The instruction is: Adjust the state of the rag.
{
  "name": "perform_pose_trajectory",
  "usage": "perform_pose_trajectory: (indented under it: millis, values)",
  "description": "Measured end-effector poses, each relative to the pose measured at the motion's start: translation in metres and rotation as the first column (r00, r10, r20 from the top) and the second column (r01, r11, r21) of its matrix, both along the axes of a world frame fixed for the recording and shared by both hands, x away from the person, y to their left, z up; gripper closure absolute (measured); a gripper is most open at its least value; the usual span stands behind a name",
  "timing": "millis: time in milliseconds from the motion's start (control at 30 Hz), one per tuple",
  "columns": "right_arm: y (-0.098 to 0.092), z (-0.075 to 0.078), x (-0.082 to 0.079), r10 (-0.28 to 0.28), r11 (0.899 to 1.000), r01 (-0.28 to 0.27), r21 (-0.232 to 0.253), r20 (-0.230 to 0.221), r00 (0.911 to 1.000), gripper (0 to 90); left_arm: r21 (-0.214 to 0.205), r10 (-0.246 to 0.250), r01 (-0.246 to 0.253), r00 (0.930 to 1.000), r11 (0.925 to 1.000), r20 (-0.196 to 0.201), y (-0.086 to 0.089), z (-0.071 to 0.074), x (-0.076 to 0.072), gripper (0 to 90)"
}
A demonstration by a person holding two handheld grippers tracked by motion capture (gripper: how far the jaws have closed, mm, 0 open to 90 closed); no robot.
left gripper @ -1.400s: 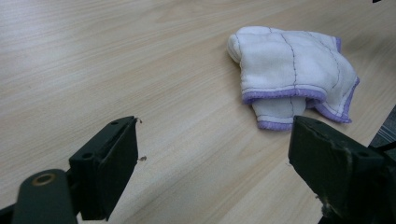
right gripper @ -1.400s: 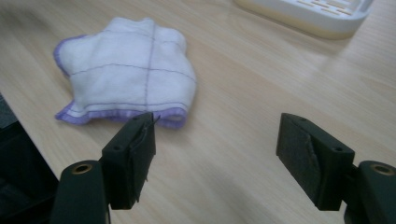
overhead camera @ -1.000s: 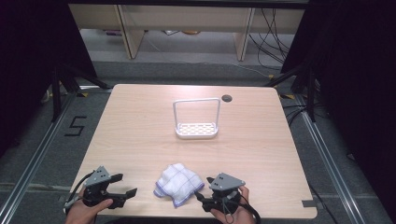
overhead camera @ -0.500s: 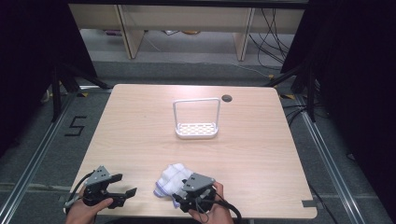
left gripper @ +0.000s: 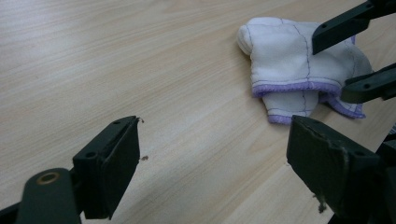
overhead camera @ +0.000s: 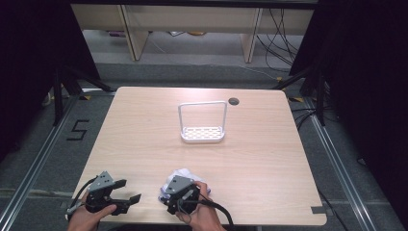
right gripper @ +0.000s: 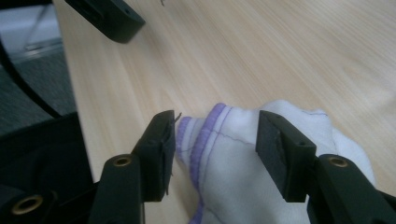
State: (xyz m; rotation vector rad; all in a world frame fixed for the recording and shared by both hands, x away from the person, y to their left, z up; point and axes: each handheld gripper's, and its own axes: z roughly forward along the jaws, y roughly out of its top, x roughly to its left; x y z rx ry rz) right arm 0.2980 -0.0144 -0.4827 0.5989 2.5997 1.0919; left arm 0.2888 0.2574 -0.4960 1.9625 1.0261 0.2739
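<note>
While the left hand-held gripper (overhead camera: 129,191) hovers with jaws wide apart and nothing between them over the pale wooden surface (overhead camera: 144,139), one crumpled white cloth with purple stitched hem (right gripper: 243,154) lies just to its right. The right hand-held gripper (overhead camera: 169,192) straddles that cloth, jaws just closing but not visibly pressing it; from above it hides most of the cloth. Well beyond stands one white wire-handled rack (overhead camera: 202,123). A "5" (overhead camera: 79,130) marks the floor.
</note>
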Motion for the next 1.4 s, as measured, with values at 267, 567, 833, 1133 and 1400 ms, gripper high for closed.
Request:
perform_pose_trajectory:
  millis: [267, 567, 833, 1133, 1400]
  values:
    - [0.005, -0.009, 0.006, -0.004, 0.998, 0.006, -0.068, 0.04, 0.9992, 65.6, -0.006, -0.007, 0.008, 0.9999, 1.0, 0.007, -0.001, -0.001, 0.0, 16.7]
    - [-0.015, 0.006, 0.015, -0.013, 0.999, 0.013, 0.035, -0.002, 0.9999, 79.4, -0.004, -0.009, 0.009, 0.9999, 0.9999, 0.007, -0.001, -0.001, 0.0, 16.8]
    - [-0.032, 0.024, 0.018, -0.023, 0.993, 0.029, 0.116, -0.053, 0.9983, 83.8, -0.014, -0.001, 0.001, 1.0, 0.9999, 0.01, -0.002, 0.0, -0.001, 17.0]
    - [-0.061, 0.054, 0.022, -0.059, 0.967, 0.079, 0.243, -0.088, 0.9944, 84.1, -0.018, -0.022, 0.023, 0.9993, 0.9996, 0.031, -0.004, 0.001, -0.002, 18.3]
    - [-0.097, 0.082, 0.029, -0.083, 0.926, 0.125, 0.357, -0.132, 0.9878, 84.2, -0.031, -0.004, 0.005, 0.9995, 0.9995, 0.03, -0.006, 0.0, -0.001, 18.5]
